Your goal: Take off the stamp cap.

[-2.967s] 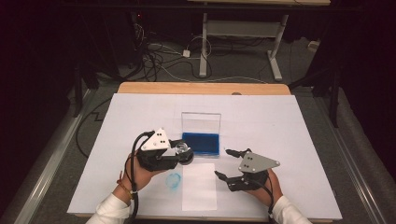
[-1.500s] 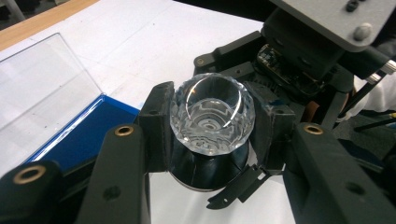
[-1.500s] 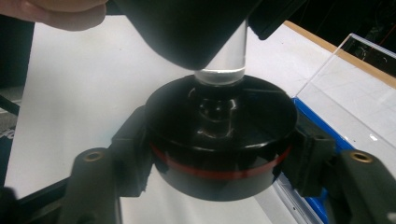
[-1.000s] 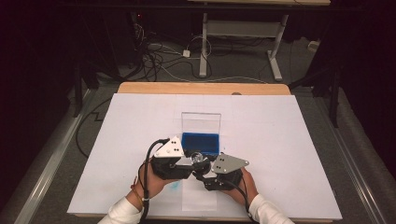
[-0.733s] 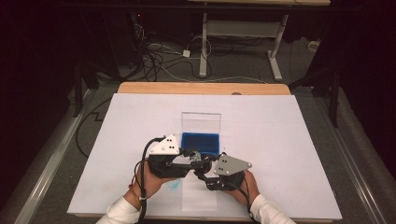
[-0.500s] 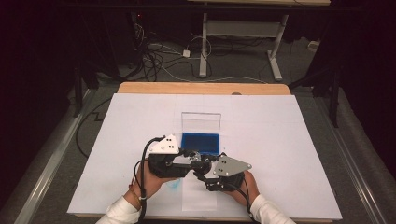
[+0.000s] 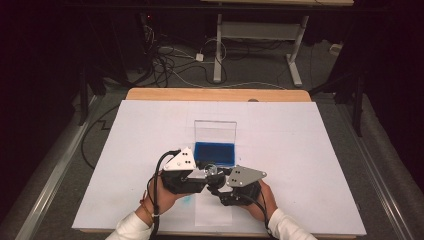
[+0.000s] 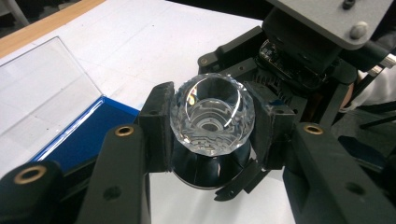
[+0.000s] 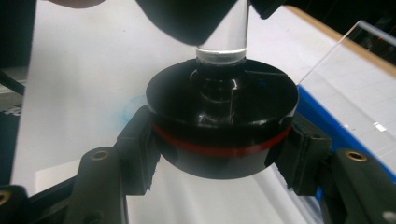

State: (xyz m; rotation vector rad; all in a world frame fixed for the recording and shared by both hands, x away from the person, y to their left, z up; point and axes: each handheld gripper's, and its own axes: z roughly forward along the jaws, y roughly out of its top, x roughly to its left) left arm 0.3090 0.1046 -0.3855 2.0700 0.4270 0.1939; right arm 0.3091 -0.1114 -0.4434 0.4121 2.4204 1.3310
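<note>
While the left tongs (image 8: 210, 135) clamp the faceted glass knob (image 8: 212, 114), the right tongs (image 9: 219, 144), having just closed, grip its black base (image 9: 222, 123) from the opposite side, so both halves stay braced between them, just short of the blue case (image 7: 215, 152).

I'm working in a lab: a white-covered table (image 7: 300, 150), dark surroundings, loose cables (image 7: 170, 65) on the floor, a metal bench frame (image 7: 255, 35) behind.
</note>
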